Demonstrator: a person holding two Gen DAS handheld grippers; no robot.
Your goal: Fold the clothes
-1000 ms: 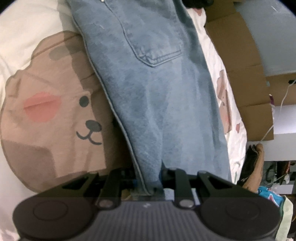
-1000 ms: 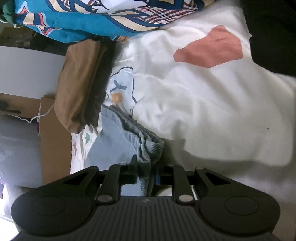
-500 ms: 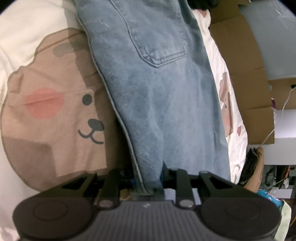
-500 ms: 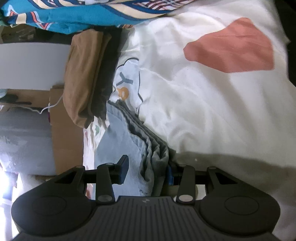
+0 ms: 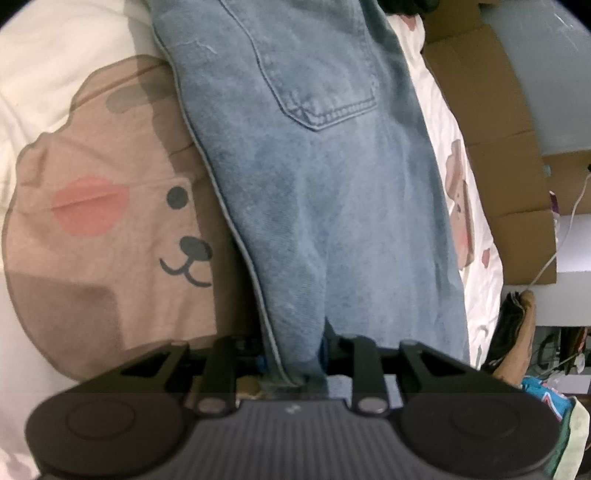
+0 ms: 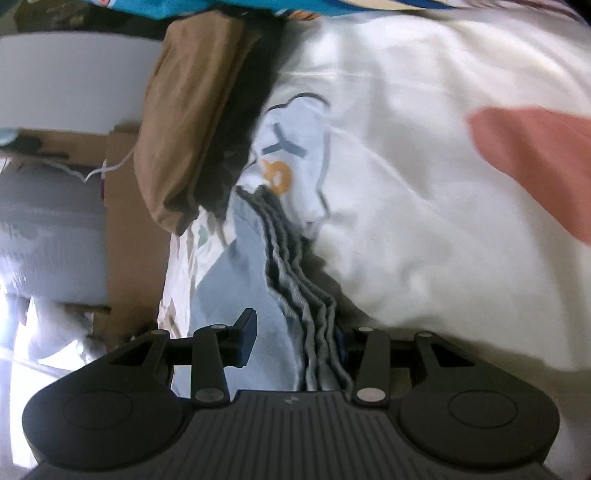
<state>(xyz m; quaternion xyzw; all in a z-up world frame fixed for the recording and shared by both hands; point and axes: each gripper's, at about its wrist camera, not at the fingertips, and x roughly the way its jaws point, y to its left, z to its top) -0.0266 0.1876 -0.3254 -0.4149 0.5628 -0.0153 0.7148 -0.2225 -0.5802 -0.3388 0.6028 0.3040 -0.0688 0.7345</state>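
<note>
Light blue jeans lie lengthwise on the bed, back pocket up, in the left wrist view. My left gripper is shut on the hem end of a leg, and the denim is pinched between its fingers. In the right wrist view the stacked, folded edge of the jeans runs between the jaws of my right gripper. Those jaws stand apart. The left finger is clear of the cloth, while the layers rest against the right finger.
A white bedsheet with a brown bear print covers the bed. Cardboard boxes line the far side, with a white cable over them. A brown garment and a teal patterned cloth lie beyond the jeans.
My right gripper's jaws have come apart off the bunched denim, and the hand has moved and rolled along the bed. The left gripper has kept its hold and place.
</note>
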